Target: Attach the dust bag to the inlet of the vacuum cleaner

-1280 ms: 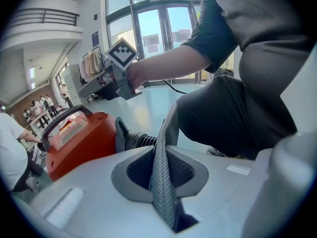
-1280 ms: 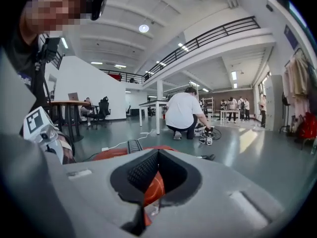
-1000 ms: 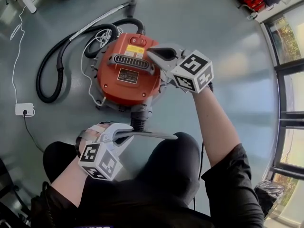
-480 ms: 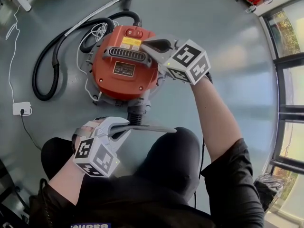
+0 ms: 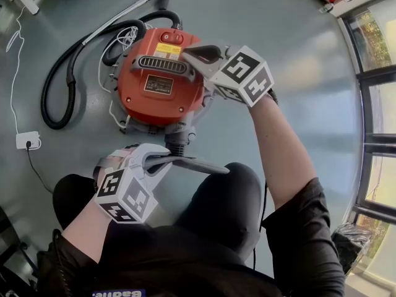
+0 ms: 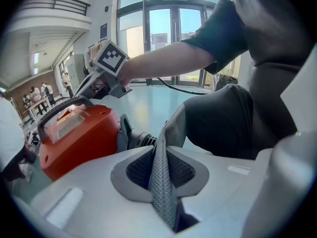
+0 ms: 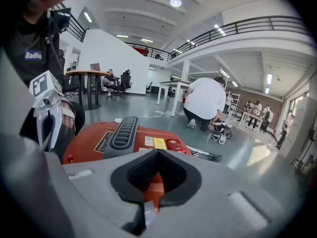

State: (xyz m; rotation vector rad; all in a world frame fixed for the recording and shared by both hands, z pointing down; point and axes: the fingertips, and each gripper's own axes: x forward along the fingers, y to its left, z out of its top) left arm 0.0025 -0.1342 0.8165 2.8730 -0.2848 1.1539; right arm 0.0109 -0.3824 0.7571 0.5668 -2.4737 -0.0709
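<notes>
Hose [image 5: 43,107] is lying looped on the floor [image 5: 297,91] at the left of the frame, running up to the red vacuum cleaner [image 5: 154,101] in the upper middle. At lower left, the left tool [image 5: 166,161] is pinching a fold of the dust bag [image 5: 198,164]. Its jaws have just been easing slightly wider, but the grey mesh cloth is sitting pressed between the pads. The bag's edge is stretching rightward in front of the person's knee [image 5: 223,215]. It is lying just below the black ribbed inlet [image 5: 178,146] and is not yet over it; whether the two are touching cannot be told.

The bag is looking soft, light and floppy, so it is likely to sag and fold shut. The rim of its mouth is seeming the best hold, on opposite sides, to keep it spread while sliding over the stub.

Further right, the right tool [image 5: 189,52] is resting on the housing beside the handle [image 5: 164,65]. Its jaws are nearly together on what appears to be a red edge of the housing, seemingly steadying the machine.

A yellow label [image 5: 162,51] and a dark plate [image 5: 159,84] are showing on the lid, their print too small to read.
</notes>
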